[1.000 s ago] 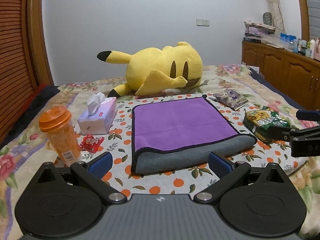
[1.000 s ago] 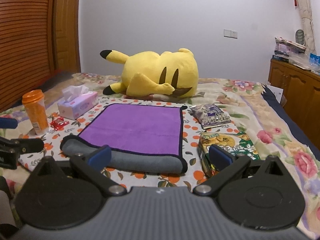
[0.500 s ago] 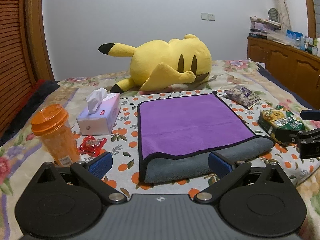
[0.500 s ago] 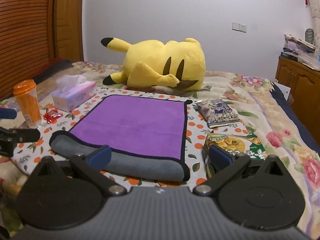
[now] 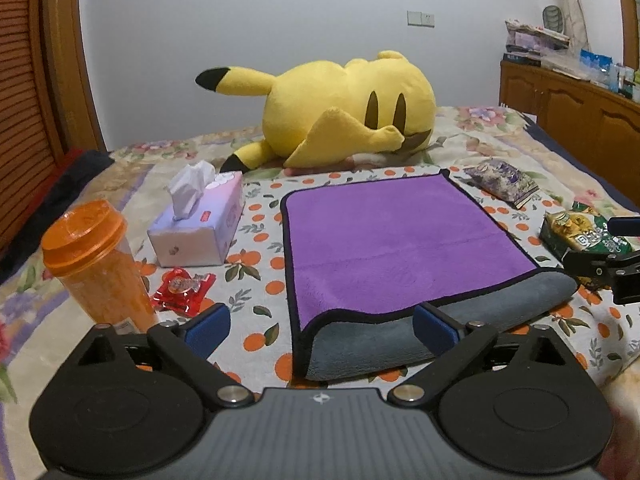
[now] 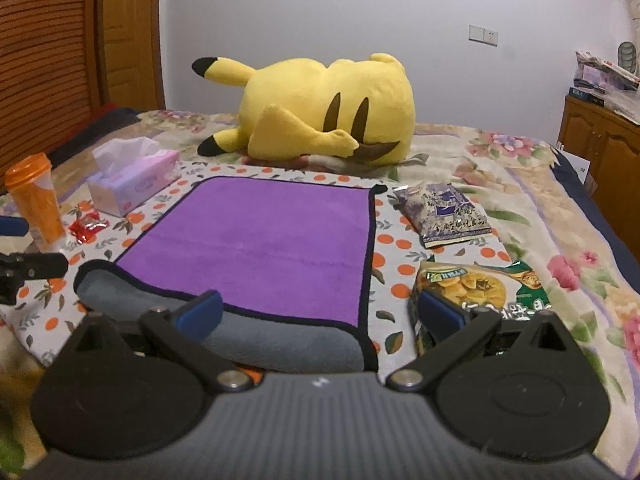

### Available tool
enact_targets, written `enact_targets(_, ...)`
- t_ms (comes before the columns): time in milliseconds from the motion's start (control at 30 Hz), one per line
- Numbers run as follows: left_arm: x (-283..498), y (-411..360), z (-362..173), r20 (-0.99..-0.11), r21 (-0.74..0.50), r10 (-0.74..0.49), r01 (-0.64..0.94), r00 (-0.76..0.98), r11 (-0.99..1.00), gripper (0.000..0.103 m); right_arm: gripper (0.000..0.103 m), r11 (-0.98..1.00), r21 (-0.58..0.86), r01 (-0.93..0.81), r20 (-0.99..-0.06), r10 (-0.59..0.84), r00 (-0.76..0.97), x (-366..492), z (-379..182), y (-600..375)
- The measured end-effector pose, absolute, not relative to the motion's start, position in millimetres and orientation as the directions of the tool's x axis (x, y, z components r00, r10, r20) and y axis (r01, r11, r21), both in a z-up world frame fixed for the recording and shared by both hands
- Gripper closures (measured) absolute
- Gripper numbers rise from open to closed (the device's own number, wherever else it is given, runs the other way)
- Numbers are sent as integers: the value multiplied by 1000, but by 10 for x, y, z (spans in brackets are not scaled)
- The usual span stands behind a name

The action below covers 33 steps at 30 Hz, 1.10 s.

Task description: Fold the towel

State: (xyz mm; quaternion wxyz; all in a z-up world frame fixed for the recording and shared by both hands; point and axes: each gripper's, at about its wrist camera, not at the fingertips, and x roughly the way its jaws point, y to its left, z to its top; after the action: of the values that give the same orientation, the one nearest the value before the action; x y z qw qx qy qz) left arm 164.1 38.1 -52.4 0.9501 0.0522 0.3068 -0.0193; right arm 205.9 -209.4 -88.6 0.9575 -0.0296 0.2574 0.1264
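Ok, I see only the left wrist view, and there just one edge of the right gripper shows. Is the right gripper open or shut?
Observer: Open. In the right wrist view the right gripper has its blue pads wide apart and holds nothing.
Operator: Where is the near right corner of the purple towel for it?
Observer: On the purple towel, that corner shows low between the two fingers, nearer the right one, and it is not clamped.
Operator: Is the green chips bag in the way?
Observer: The green chips bag lies just behind the right pad. A strip of the orange-print cloth separates it from the towel.
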Motion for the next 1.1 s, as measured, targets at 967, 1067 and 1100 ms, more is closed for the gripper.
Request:
enact_targets(967,2100,544,-857,-687,32,-67,121,724,992,36,1,961,25,-276,-618,232,751,2404,-1219,-2084)
enact_targets(1067,2128,559,-900,-701,23,-70,121,710,992,39,13,958,41,-284,-634,245,734,2439,-1248,-2081)
enact_targets(1100,2137,565,-913,-706,21,-71,121,705,992,40,14,957,50,-287,-640,251,726,2453,-1260,-2086)
